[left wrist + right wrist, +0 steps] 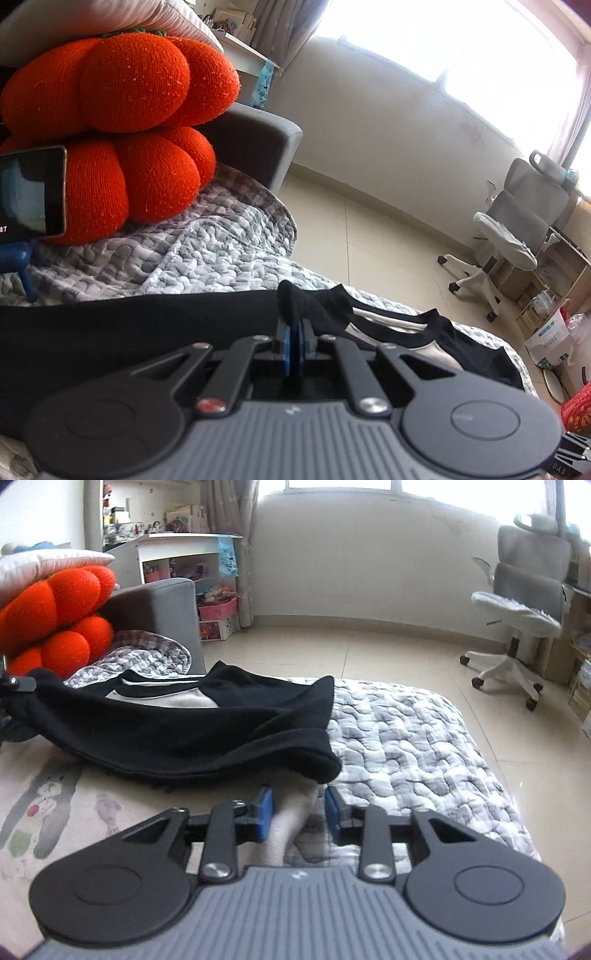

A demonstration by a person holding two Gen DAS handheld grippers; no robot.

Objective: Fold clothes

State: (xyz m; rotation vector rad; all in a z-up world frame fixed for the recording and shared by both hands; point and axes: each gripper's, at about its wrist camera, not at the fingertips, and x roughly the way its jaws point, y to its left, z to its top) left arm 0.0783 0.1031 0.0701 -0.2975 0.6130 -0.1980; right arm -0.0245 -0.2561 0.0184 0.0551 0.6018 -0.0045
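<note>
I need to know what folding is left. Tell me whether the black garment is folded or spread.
Partly folded: the black garment lies doubled over on the quilt, its near edge rolled, one bunched corner pinched in the shut left gripper.

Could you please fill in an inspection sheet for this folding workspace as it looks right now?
Surface: grey quilted bedspread over a bed, partly covered by a pale printed cloth.
Job's things: black garment with white stripes, lying rumpled across the bed, one fold raised.
Clutter: orange knitted cushion with a white pillow on top; a phone on a blue stand in front of the cushion.
Grippers: left gripper shut on a pinch of the black garment; right gripper open, nothing between its pads, just short of the garment's edge.
Cables: nothing seen.
Surroundings: tiled floor, grey office chair, white shelf unit, bright window.
</note>
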